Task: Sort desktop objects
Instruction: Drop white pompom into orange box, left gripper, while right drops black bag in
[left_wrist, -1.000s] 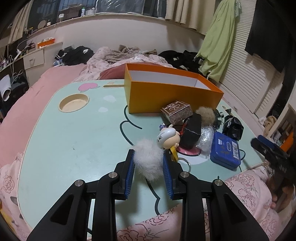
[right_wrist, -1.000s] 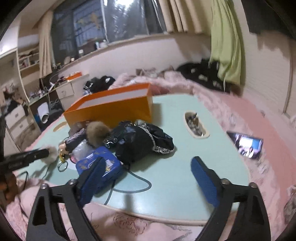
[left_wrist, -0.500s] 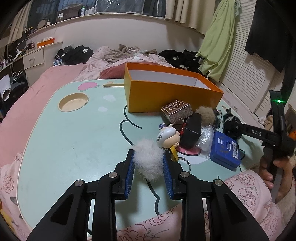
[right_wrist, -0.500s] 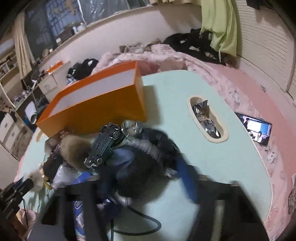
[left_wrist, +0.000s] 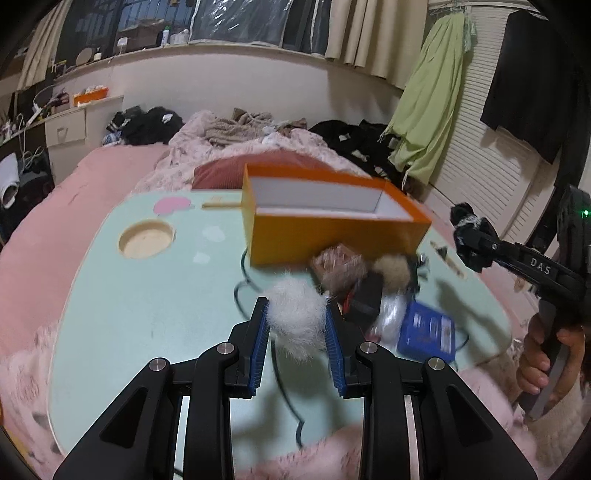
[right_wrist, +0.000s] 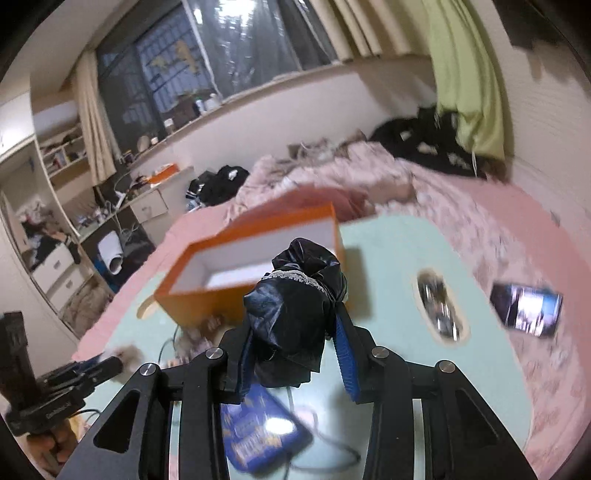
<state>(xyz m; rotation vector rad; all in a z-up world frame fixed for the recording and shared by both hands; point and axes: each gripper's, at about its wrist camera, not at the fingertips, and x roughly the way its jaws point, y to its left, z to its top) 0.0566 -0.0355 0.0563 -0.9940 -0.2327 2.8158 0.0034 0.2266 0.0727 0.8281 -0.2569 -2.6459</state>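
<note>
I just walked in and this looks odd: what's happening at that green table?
A person is tidying the table with a handheld gripper in each hand. The left gripper pinches a white fluffy pompom. The right gripper is closing on a black cloth pouch, lifted near the open orange box. Other items remain on the table.

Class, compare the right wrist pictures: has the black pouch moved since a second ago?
Yes. The black pouch lay on the green table in front of the orange box; now it hangs in the closing right claw, lifted level with the box's rim.
</note>
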